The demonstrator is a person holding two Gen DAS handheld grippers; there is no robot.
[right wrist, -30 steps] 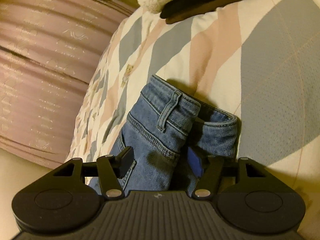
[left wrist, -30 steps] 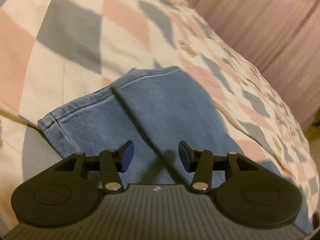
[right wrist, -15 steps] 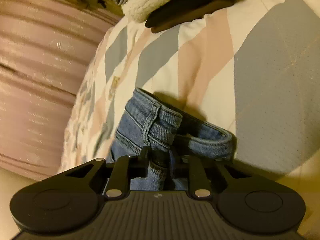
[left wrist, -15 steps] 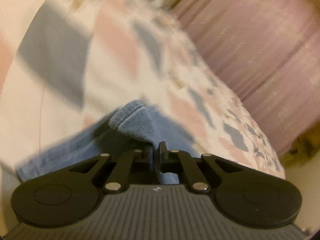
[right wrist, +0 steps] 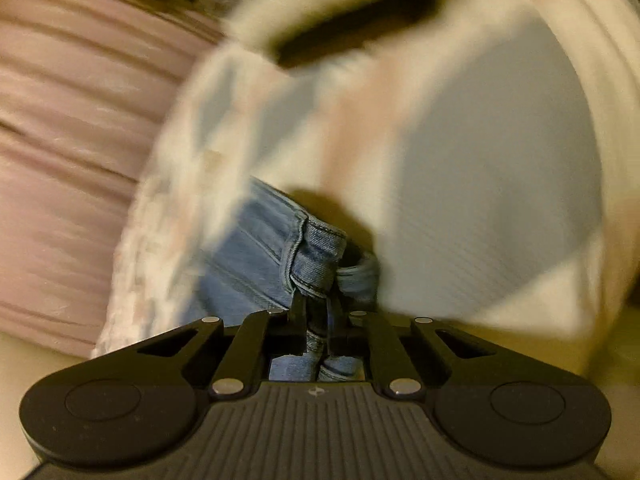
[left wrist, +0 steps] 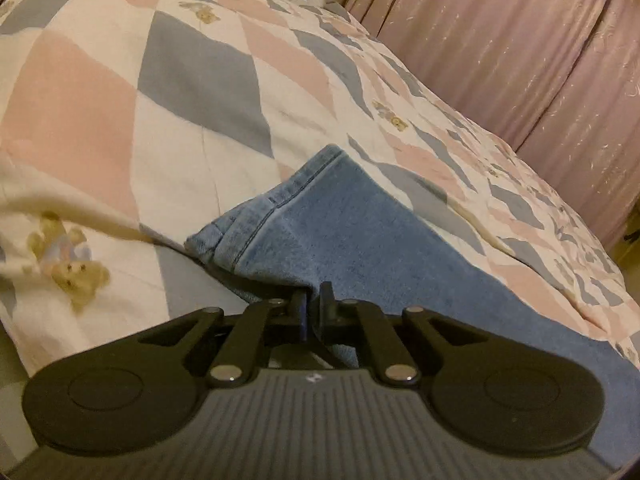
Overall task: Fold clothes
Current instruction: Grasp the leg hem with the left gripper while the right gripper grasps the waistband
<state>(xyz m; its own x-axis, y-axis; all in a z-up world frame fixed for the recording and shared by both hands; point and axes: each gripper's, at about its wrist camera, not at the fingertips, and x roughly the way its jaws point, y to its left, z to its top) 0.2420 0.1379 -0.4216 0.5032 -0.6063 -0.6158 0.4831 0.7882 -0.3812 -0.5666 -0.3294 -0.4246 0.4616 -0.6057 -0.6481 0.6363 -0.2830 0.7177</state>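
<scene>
Blue jeans lie on a patchwork quilt. In the left wrist view the jeans' leg end [left wrist: 360, 232] spreads across the quilt, hem turned up at the far edge. My left gripper [left wrist: 314, 296] is shut on a fold of that denim near the hem. In the right wrist view, which is motion-blurred, the jeans' waistband [right wrist: 316, 248] with a belt loop bunches up. My right gripper [right wrist: 318, 300] has its jaws closing tight on it, denim pinched between the pads.
The quilt [left wrist: 180, 80] has pink, grey and white diamonds with teddy bear prints [left wrist: 72, 268]. A pink curtain [left wrist: 520, 60] hangs beyond the bed's far side. A blurred pale fleecy item with a dark part [right wrist: 320, 20] lies past the waistband.
Both grippers went from open to shut on the jeans. The left one pulled the leg end so the hem bunched and shifted; the right view swung and blurred as the waistband gathered.
</scene>
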